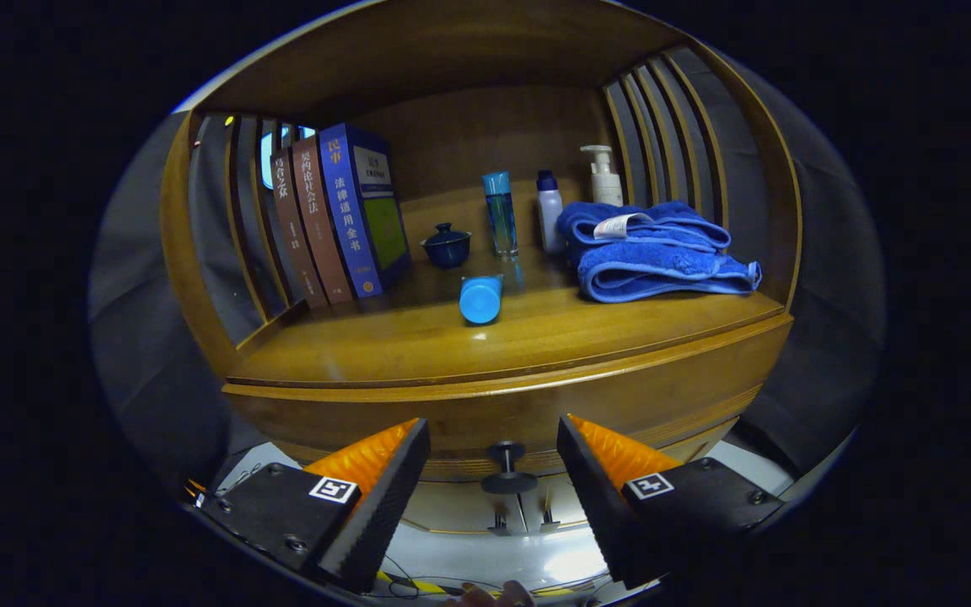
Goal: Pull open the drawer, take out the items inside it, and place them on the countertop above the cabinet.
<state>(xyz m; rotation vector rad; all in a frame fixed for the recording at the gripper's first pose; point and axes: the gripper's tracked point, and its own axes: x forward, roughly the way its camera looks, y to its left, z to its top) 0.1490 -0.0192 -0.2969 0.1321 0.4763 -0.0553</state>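
Gripper (494, 472) with jaws apart, the drawer knob (508, 468) between and just ahead of them, untouched. The drawer front (536, 405) is partly hidden behind the fingers; whether it is open cannot be told. On the counter (418, 346) above: books (342, 215) far left, lidded cup (447, 245), a lying bottle (481, 298), upright bottles (501, 212), folded towel (654, 249) right.

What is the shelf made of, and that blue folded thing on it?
The shelf looks like varnished wood: brown grain with a glossy shine. The towel looks like soft fluffy cloth, with thick fuzzy folds. The gripper is open, with the drawer knob between its fingers.
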